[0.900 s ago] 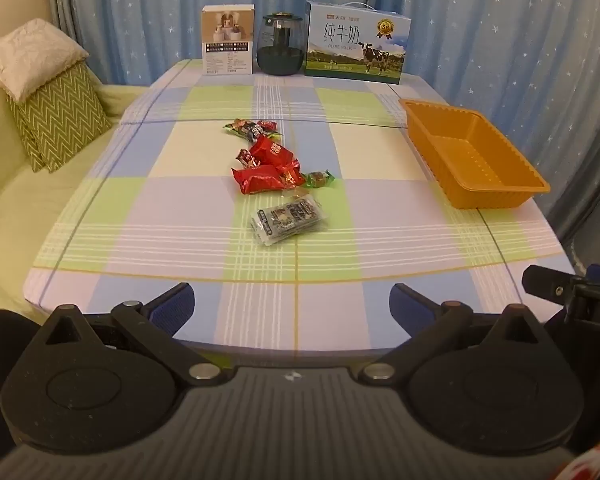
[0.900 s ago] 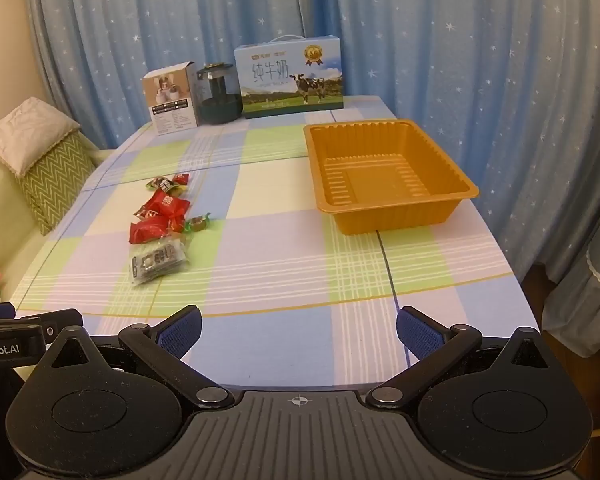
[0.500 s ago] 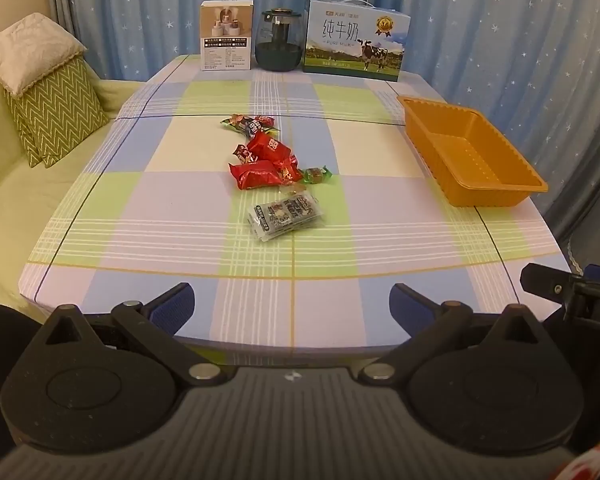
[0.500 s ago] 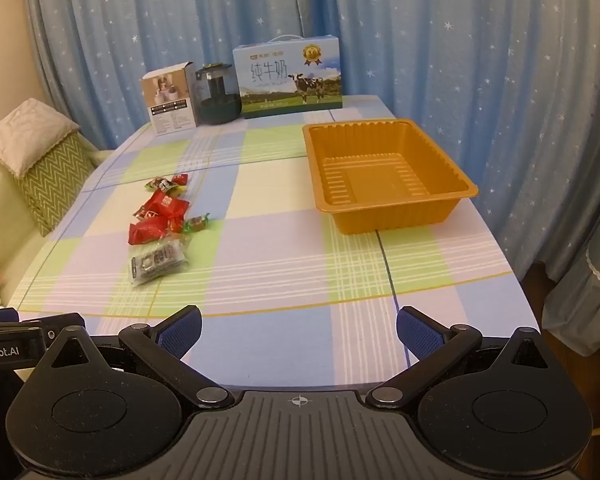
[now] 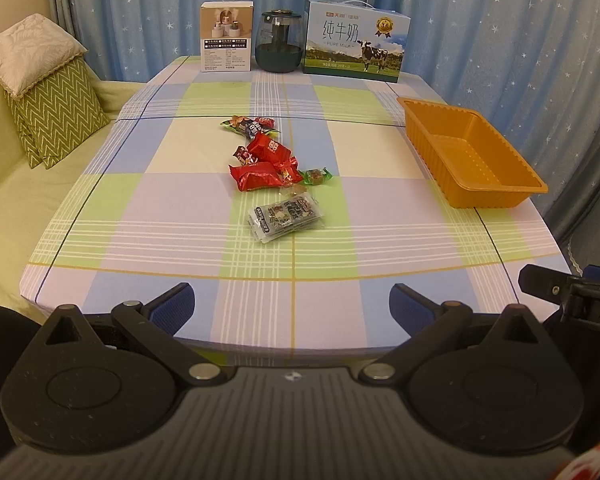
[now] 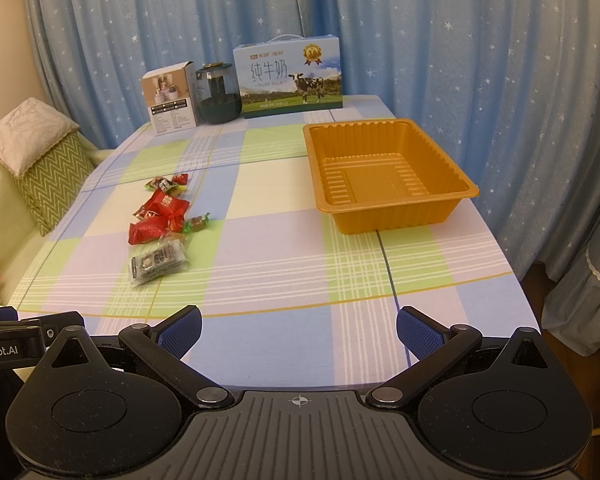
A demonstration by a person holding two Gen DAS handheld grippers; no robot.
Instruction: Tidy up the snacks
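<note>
We see the checked table (image 5: 172,216) bearing everything. Using the orange tray (image 6: 384,176) as landmark: it sits empty at the table's right side. Well left of the tray lies the cluster of snacks (image 5: 274,168), its clear packet (image 5: 286,216) nearest us. Behind the tray stands the milk carton (image 6: 288,76). Our left gripper (image 5: 292,308) and right gripper (image 6: 298,330) both gape wide, holding nothing.
</note>
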